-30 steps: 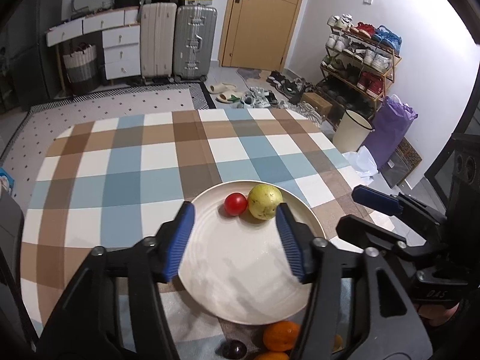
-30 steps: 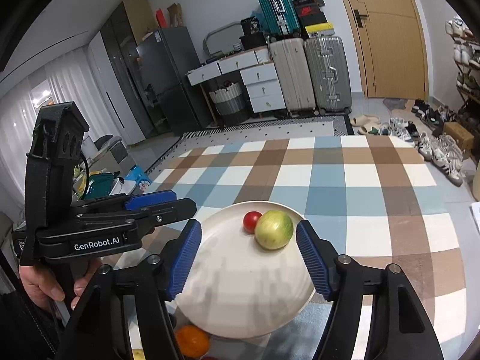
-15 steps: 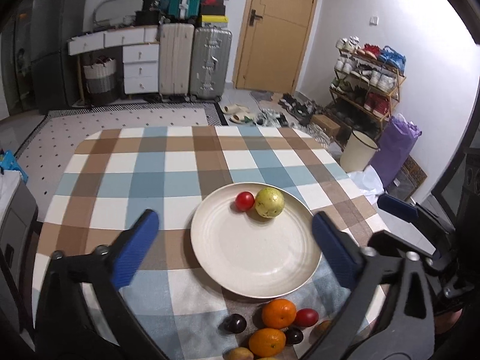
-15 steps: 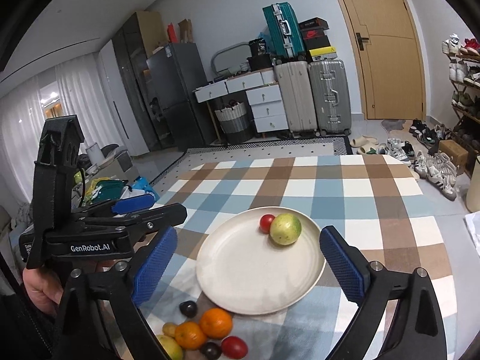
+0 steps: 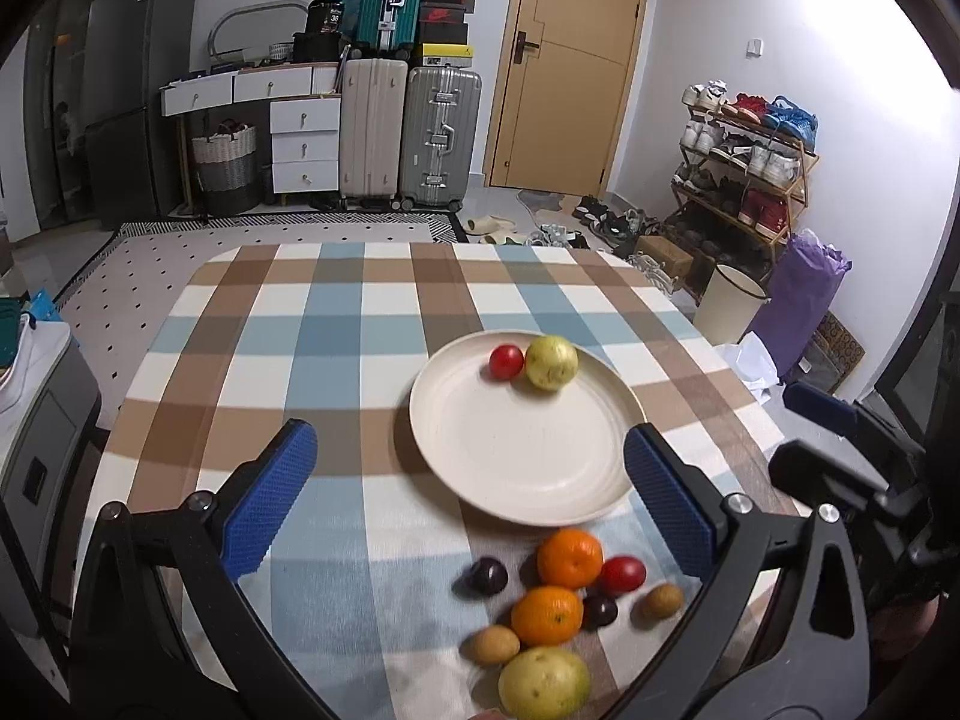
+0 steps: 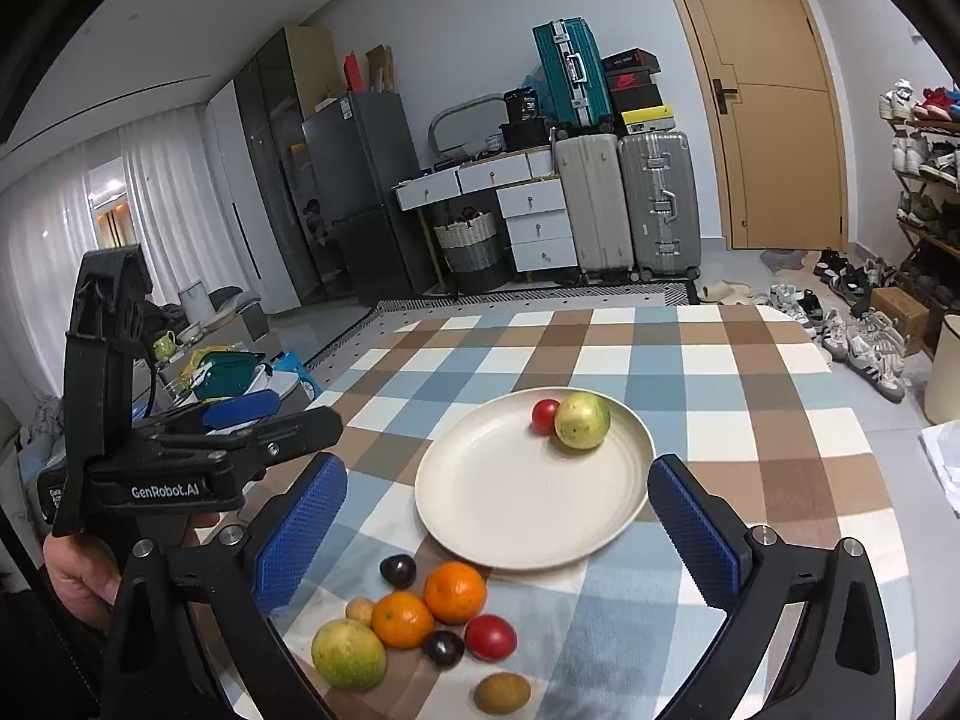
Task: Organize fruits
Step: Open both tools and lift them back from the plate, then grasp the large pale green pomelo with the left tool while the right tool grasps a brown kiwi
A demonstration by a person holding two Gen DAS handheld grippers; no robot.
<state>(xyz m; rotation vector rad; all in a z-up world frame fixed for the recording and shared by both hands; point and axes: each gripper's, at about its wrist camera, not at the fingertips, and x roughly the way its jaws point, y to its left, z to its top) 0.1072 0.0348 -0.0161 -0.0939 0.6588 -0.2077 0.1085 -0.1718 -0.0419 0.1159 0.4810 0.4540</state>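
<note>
A cream plate (image 5: 528, 450) (image 6: 510, 504) on the checked tablecloth holds a red tomato (image 5: 506, 361) (image 6: 545, 416) touching a yellow-green fruit (image 5: 551, 362) (image 6: 582, 421). In front of the plate lies a loose cluster: two oranges (image 5: 569, 558) (image 6: 455, 592), a red tomato (image 5: 623, 575) (image 6: 490, 636), dark plums (image 5: 487, 575), small brown fruits (image 6: 502, 693) and a large green-yellow fruit (image 5: 543, 682) (image 6: 348, 654). My left gripper (image 5: 468, 450) hovers open above the plate's near rim. My right gripper (image 6: 498, 471) is opening its jaws, with nothing held between them.
The table (image 5: 252, 360) ends at a rounded far edge. Beyond it are suitcases (image 5: 408, 132), white drawers (image 5: 300, 144) and a door (image 5: 570, 60). A shoe rack (image 5: 744, 168) and a white bin (image 5: 732, 303) stand on the right. A person's hand (image 6: 78, 570) grips the left tool.
Both grippers opened wide and drew back from the plate toward the near table edge. The loose fruit cluster came fully into view. The two fruits on the plate stayed put.
</note>
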